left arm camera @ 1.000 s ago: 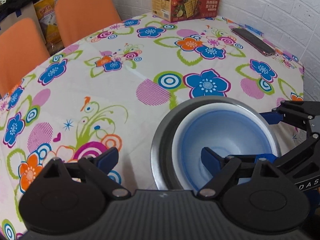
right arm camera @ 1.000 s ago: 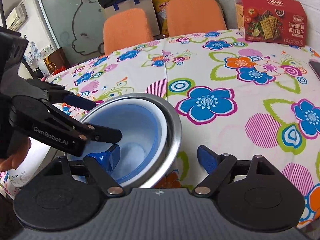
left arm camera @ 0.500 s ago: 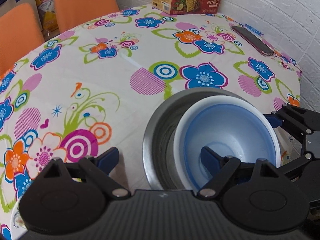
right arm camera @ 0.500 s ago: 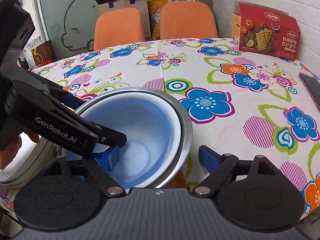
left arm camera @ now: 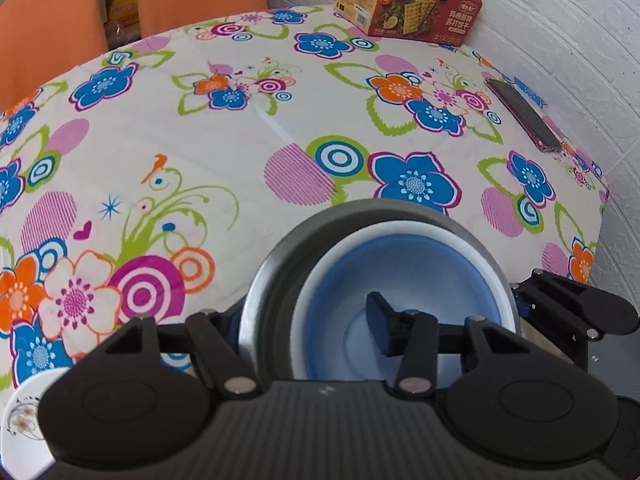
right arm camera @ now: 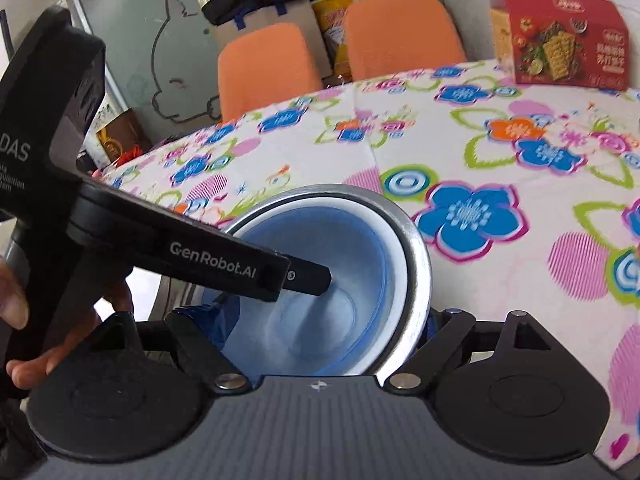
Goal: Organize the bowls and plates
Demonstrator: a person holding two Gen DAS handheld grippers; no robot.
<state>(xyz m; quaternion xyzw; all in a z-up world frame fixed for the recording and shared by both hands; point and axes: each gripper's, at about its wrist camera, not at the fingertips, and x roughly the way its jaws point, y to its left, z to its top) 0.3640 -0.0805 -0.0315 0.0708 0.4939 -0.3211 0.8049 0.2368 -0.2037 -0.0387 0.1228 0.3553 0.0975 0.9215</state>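
Low in both frames, I see nested bowls: a blue bowl [left arm camera: 404, 280] inside a steel bowl [left arm camera: 272, 280].
Left gripper [left arm camera: 304, 328] straddles their near wall; right gripper [right arm camera: 324, 320] spans the stack; actual grip unclear. Only my left view shows the phone [left arm camera: 524, 114] upper right.

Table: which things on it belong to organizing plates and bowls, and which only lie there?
Job: metal bowl, white bowl, blue bowl (nested together), patterned white plate.
Lying about: red cracker box, phone.
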